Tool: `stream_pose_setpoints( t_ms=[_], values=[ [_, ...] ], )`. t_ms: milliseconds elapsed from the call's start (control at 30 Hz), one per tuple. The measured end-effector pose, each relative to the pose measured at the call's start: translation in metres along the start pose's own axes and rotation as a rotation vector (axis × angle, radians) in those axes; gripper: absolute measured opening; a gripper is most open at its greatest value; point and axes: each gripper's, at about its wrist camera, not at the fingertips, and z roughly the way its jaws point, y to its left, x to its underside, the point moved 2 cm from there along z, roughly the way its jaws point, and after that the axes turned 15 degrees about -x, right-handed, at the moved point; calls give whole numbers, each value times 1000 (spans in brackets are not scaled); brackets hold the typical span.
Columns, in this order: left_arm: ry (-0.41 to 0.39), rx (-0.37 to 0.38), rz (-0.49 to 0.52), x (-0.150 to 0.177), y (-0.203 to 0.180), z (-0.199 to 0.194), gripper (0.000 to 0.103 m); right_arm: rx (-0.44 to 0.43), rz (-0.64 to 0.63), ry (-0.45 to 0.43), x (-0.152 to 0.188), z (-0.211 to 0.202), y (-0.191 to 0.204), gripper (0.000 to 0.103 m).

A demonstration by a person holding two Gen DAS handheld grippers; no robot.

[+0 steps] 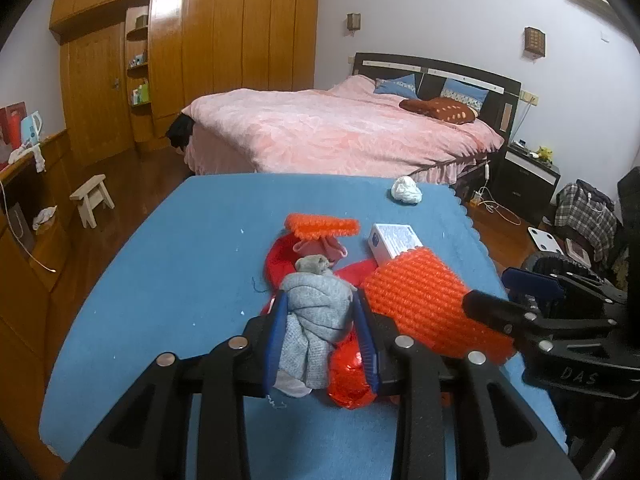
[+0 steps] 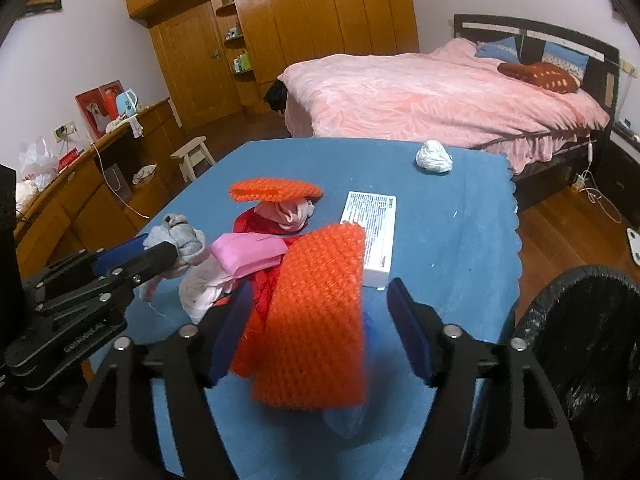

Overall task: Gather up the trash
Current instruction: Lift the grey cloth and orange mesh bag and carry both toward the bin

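Orange knitted foam net (image 2: pixel 316 320) sits loose between your spread right gripper (image 2: pixel 324 316); your left gripper (image 1: pixel 320 320) pinches the grey rolled cloth (image 1: pixel 316 312). Close squarely mid-net before lifting.

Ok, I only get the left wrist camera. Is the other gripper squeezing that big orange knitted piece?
Observer: No. The right gripper is open. Its blue pads stand apart on either side of the big orange knitted piece, not pinching it.
Operator: What's hiding behind my grey cloth bundle?
Observer: A folded pink glossy strip, lying right beside it.
Operator: And where's the bin?
Observer: A black bin lined with a black bag stands off the blue-covered table's right edge, near the right gripper.
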Motion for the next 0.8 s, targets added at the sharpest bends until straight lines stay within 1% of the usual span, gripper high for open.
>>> stream_pose_setpoints(
  t_ms=[167,233,267,300,333,367,567,800],
  values=[
    [-2,-1,-2,-1,-1,1,33,-4,2,42,-1,15,-3,70],
    [1,-3,-4,-2,0,2,33,-18,8,68,1,24,-4,52],
    [3,-4,-4,-2,1,3,33,-26,20,85,1,28,-6,48],
    [4,-4,-3,-2,1,3,33,-35,30,96,2,31,-6,35],
    [6,-5,-3,-2,2,3,33,-45,36,102,1,32,-6,20],
    [7,-6,-3,-2,2,4,33,-56,34,107,1,32,-5,14],
    [2,-6,-13,-3,3,1,33,-85,-30,82,-7,18,10,11],
    [-24,3,-8,-10,3,-10,33,-119,-21,17,-20,-5,16,10]
  ],
)
